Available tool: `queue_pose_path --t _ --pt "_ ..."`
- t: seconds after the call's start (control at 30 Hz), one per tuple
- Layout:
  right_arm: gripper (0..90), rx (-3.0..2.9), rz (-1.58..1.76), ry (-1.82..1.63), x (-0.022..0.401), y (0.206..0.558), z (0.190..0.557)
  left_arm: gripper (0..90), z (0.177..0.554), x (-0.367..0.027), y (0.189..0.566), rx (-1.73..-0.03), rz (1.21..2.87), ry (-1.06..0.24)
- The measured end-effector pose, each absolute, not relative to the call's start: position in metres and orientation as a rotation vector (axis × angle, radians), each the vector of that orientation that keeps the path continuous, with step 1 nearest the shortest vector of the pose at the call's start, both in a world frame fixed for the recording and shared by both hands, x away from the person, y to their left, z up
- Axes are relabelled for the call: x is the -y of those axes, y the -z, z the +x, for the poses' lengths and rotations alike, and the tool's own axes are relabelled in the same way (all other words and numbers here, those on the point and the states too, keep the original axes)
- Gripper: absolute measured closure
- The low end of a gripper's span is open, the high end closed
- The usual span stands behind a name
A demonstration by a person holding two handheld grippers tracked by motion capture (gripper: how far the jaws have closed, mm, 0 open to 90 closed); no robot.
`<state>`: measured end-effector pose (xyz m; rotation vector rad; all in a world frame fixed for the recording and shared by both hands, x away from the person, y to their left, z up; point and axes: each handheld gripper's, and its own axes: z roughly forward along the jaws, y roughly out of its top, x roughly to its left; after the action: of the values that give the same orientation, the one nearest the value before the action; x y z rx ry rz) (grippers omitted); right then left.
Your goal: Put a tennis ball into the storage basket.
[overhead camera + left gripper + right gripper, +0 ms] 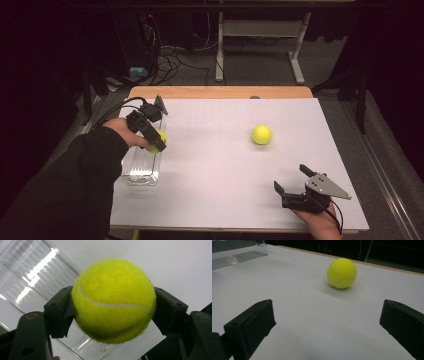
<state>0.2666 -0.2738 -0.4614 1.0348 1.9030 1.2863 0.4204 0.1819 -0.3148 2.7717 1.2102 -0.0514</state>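
Note:
My left gripper (pixel 156 142) is shut on a yellow tennis ball (pixel 159 140) at the table's left side, held over the edge of a clear plastic box (pixel 141 167). In the left gripper view the ball (pixel 113 300) sits squeezed between both black pads (pixel 60 312), with the clear box (pixel 27 280) behind and below it. A second tennis ball (pixel 262 134) rests on the white table surface (pixel 215 165) right of centre. My right gripper (pixel 291 180) stands open near the front right edge, and its view has that ball (pixel 341 273) ahead of the jaws, well apart from them.
The clear box lies along the table's left edge. A wooden strip (pixel 220 92) borders the far side of the table. Beyond it are a desk frame (pixel 260 45) and cables (pixel 175 60) on the dark floor.

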Motion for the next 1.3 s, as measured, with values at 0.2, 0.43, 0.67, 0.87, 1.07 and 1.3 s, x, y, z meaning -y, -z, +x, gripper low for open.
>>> queue_pose_path --t 0.2,0.43,0.67,0.87,1.07,1.3 --pt "0.0 -1.902 1.033 -1.287 0.274 0.461 0.266 26.8 0.431 -0.203 0.318 -1.309 2.756 0.037" --pt "0.0 -1.9 1.032 -1.287 0.274 0.461 0.267 26.8 0.443 -0.223 0.326 -1.414 2.729 0.032" --pt "0.0 -1.903 1.031 -1.284 0.274 0.461 0.267 26.8 0.455 -0.232 0.336 -1.5 2.713 0.008" --pt "0.0 -1.904 1.028 -1.283 0.274 0.462 0.267 26.8 0.461 -0.228 0.343 -1.507 2.703 0.01" --pt "0.0 -1.905 1.031 -1.284 0.274 0.462 0.267 26.7 0.473 -0.226 0.354 -1.536 2.709 0.027" --pt "0.0 -1.904 1.037 -1.286 0.275 0.463 0.267 26.6 0.481 -0.226 0.369 -1.561 2.715 0.043"
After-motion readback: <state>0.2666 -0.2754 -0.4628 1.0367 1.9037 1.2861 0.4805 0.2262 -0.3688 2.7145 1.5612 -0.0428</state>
